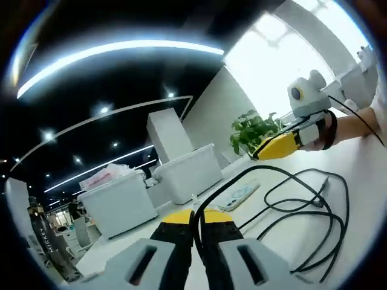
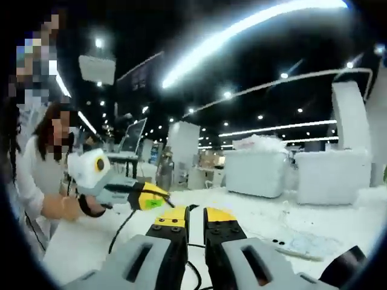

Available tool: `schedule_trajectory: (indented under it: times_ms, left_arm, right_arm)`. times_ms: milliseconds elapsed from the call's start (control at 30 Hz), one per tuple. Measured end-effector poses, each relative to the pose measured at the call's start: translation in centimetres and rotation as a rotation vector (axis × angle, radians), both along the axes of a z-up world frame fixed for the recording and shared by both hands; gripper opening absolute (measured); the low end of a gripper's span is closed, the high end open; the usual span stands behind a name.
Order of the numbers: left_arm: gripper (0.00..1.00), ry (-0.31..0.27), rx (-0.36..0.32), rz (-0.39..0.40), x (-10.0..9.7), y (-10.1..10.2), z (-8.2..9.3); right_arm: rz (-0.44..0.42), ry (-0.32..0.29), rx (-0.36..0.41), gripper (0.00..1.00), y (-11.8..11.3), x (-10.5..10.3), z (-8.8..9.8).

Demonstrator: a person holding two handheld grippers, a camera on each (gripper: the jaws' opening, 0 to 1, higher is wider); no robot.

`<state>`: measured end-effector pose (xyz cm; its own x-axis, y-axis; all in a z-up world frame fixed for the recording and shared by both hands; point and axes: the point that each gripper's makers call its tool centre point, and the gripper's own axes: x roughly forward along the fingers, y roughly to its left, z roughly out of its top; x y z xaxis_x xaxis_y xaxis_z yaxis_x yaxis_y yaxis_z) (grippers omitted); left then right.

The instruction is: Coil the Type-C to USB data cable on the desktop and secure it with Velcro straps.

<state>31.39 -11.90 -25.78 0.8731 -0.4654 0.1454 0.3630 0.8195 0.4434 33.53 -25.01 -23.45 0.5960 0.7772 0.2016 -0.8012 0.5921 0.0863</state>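
The black data cable lies in loose loops on the white desktop, one plug end pointing up. A strand of it rises between my left gripper's yellow-tipped jaws, which are shut on it. In the right gripper view that left gripper comes in from the left, held by a person's hand, with the cable hanging from it. My right gripper stands with its jaws together above the desktop; nothing clearly shows between them. It also hovers at the desk's far side in the left gripper view, as the right gripper.
Two white bins stand along the desk's far edge, with a potted plant behind. A flat printed packet lies near the cable. In the right gripper view a person stands at the left, and white bins sit behind.
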Motion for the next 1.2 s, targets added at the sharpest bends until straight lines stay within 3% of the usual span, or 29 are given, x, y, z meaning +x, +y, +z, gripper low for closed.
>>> schedule_trajectory:
  times_ms: [33,67,133,200,267,333,433,567,700,833,1133,1200]
  left_arm:
    - [0.06,0.001,-0.016,0.002,-0.1,0.2,0.2]
    - [0.06,0.001,-0.035,-0.002,-0.2,0.3,0.5]
    - [0.06,-0.010,-0.066,-0.012,-0.5,0.4,1.1]
    - [0.06,-0.038,-0.068,-0.013,-0.9,0.3,1.7]
    - [0.06,-0.078,-0.059,-0.013,-1.4,0.3,2.4]
    - [0.06,-0.114,-0.067,-0.027,-2.0,0.1,3.2]
    - [0.06,-0.150,-0.072,-0.037,-2.6,0.0,3.9]
    - [0.06,-0.172,-0.073,-0.031,-2.8,0.3,4.5]
    - [0.06,-0.181,-0.114,-0.063,-3.2,0.2,5.0]
    - [0.06,-0.223,-0.123,-0.084,-3.9,0.0,5.8]
    - [0.06,-0.255,-0.143,-0.104,-4.5,0.0,6.5]
    - [0.06,-0.259,-0.146,-0.103,-4.6,0.0,6.6]
  right_arm:
    - [-0.022,0.057,0.056,0.09,-1.0,1.0,0.2]
    - [-0.048,0.094,0.048,0.09,-1.9,1.9,-0.3]
    - [-0.066,0.065,-0.093,0.09,-2.1,2.6,-2.2]
    - [-0.069,0.075,-0.214,0.10,-1.3,2.8,-5.0]
    - [-0.018,0.097,-0.310,0.19,0.4,2.4,-7.5]
    - [-0.007,0.088,-0.395,0.25,1.5,2.6,-9.3]
    - [0.003,0.099,-0.463,0.22,2.6,2.7,-11.1]
    - [0.130,0.110,-0.441,0.19,4.4,0.3,-11.4]
    - [0.150,0.044,-0.535,0.19,5.9,-0.2,-12.2]
    - [0.183,0.038,-0.607,0.19,7.3,0.0,-13.3]
    - [0.153,0.033,-0.709,0.06,8.4,1.7,-14.4]
    - [0.143,0.008,-0.738,0.04,8.1,1.7,-14.3]
